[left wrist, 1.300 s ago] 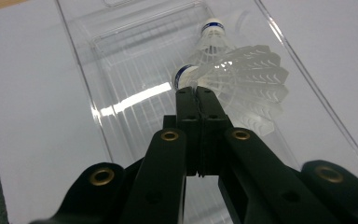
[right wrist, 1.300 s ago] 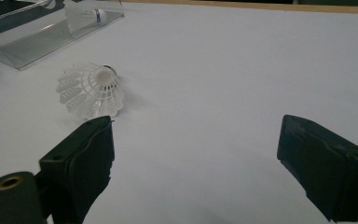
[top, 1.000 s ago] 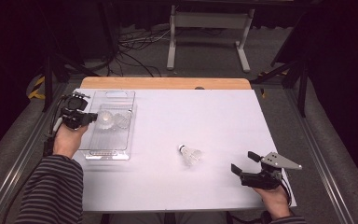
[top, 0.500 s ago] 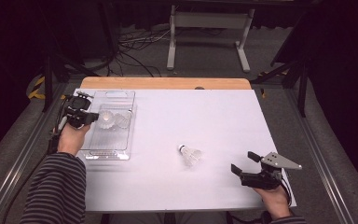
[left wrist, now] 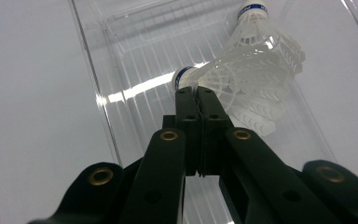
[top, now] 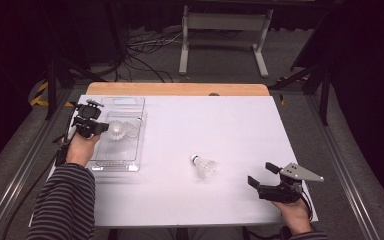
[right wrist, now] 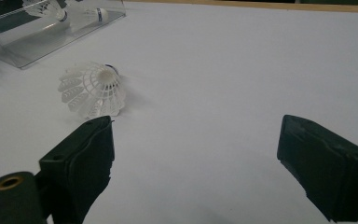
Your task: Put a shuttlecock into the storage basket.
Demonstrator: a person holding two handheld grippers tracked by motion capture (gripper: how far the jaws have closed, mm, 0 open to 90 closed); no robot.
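Note:
My left gripper (top: 104, 128) hangs over a clear plastic tray (top: 117, 167) at the table's left. In the left gripper view its jaws (left wrist: 196, 91) are pressed together on the edge of a white shuttlecock (left wrist: 233, 81), right by its blue-banded cork. A second shuttlecock (left wrist: 261, 28) lies in the tray (left wrist: 135, 56) just beyond, its skirt touching the first. A third shuttlecock (top: 205, 165) lies on its side on the white tabletop. My right gripper (top: 261, 174) rests open near the front right edge, and that shuttlecock (right wrist: 93, 88) is ahead and left of its jaws (right wrist: 200, 154).
The white table surface (top: 220, 125) has a wooden strip (top: 180, 89) along its far edge. Beyond it, on the dark floor, are cables and a metal stand (top: 225, 30). The tray (right wrist: 37, 44) lies far off at the upper left of the right gripper view.
My left gripper has shifted slightly to the right over the tray with the shuttlecock. The right gripper and the loose shuttlecock have stayed put.

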